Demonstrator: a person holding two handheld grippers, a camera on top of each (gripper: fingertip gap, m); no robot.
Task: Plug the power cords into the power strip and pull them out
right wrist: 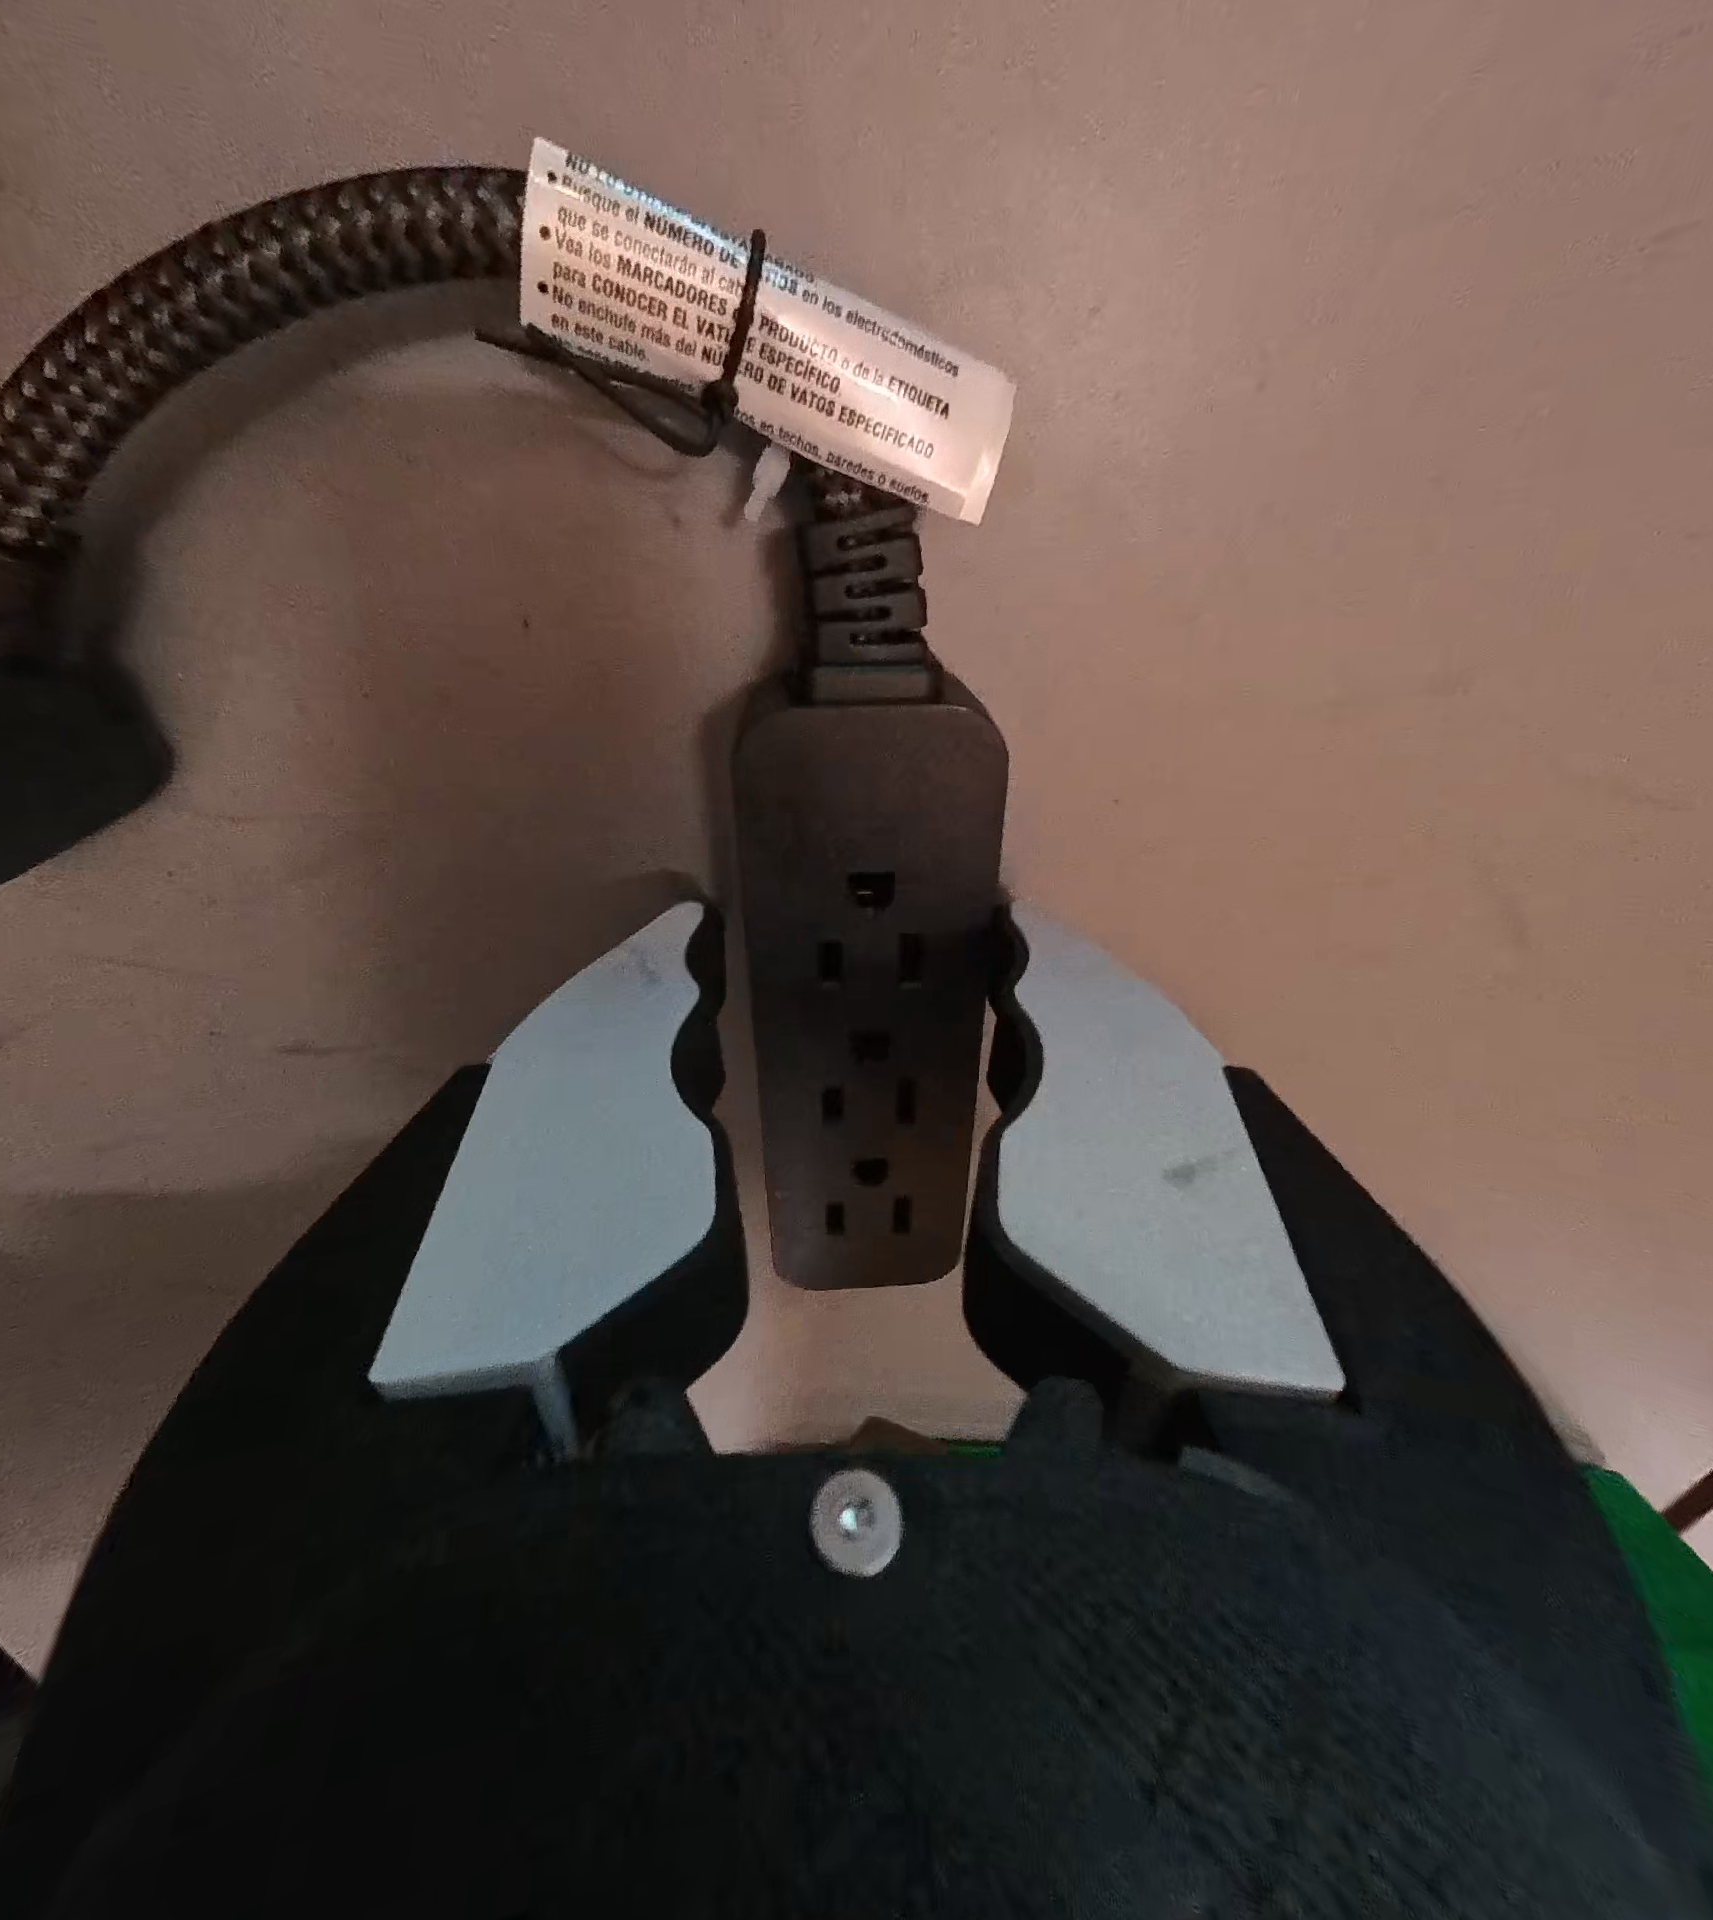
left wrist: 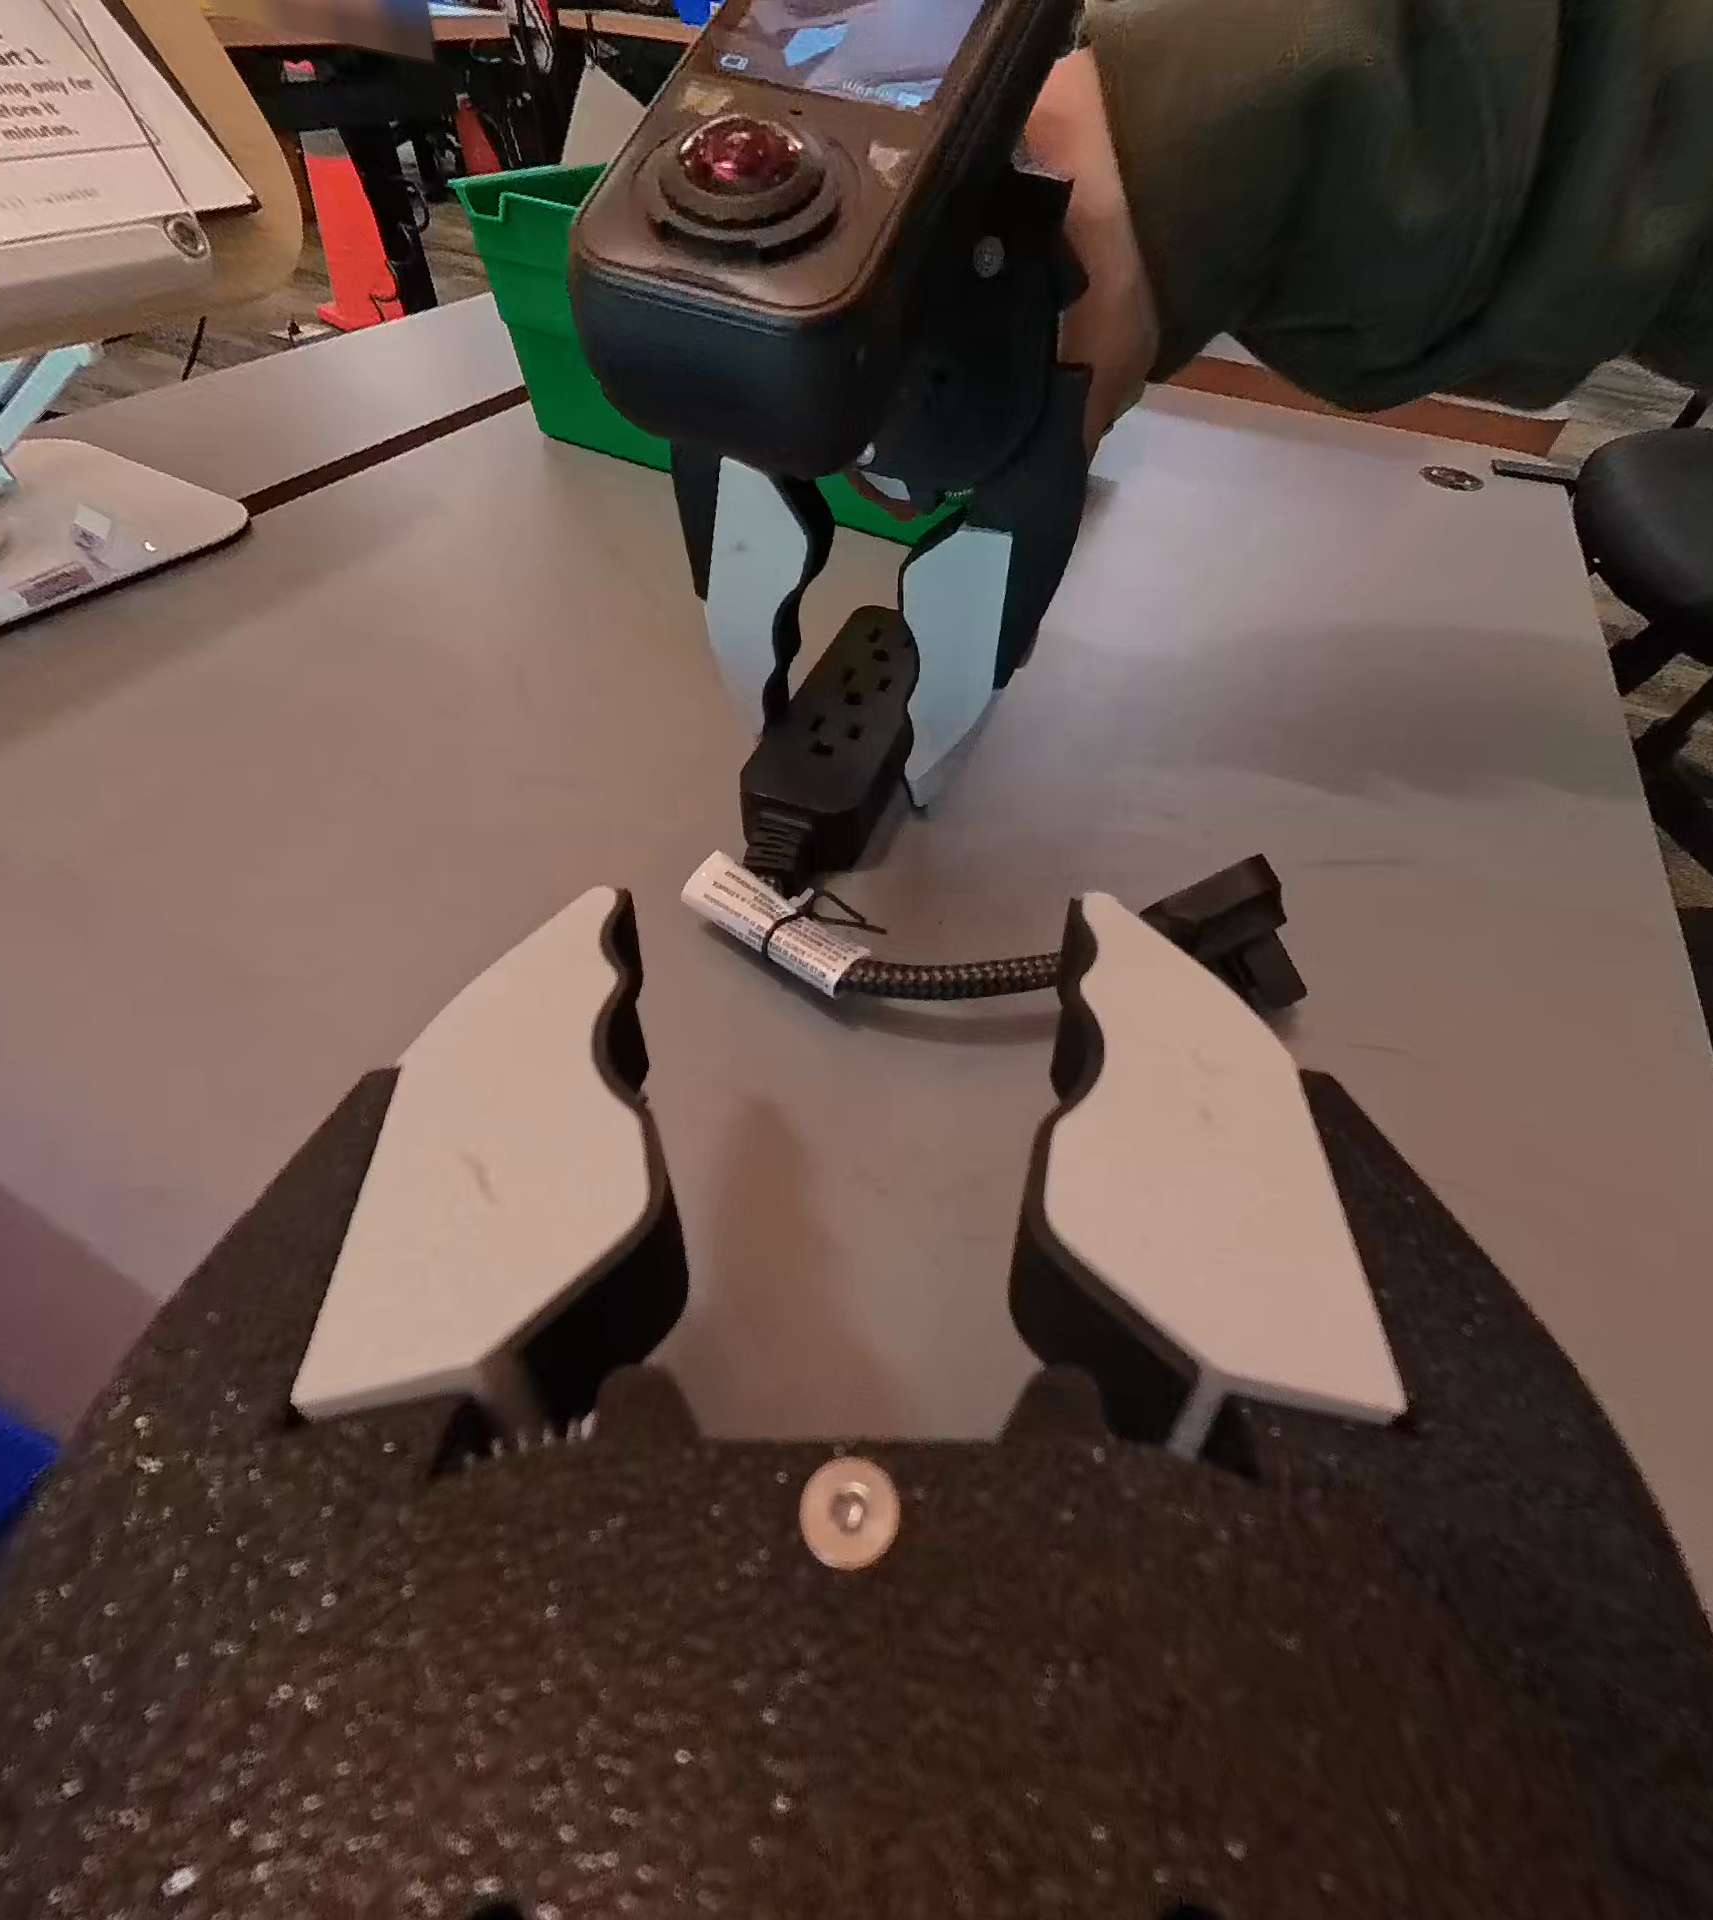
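Left gripper (left wrist: 852,935) jaws spread, nothing held | right gripper (right wrist: 857,956) jaws closed against power strip (right wrist: 867,1039) sides (three outlets unoccupied) | braided cord (left wrist: 956,979) laid on table (left wrist: 312,831).

This looks like an office or lab workspace set up for recording. A wide grey desk (left wrist: 312,831) carries a white stand (left wrist: 83,520) holding a printed instruction sheet (left wrist: 31,114) and a green plastic bin (left wrist: 540,301). A black swivel chair (left wrist: 1704,540) stands at the desk's edge, and beyond it are more dark desks (left wrist: 364,62) and an orange traffic cone (left wrist: 348,229) on the carpeted floor.
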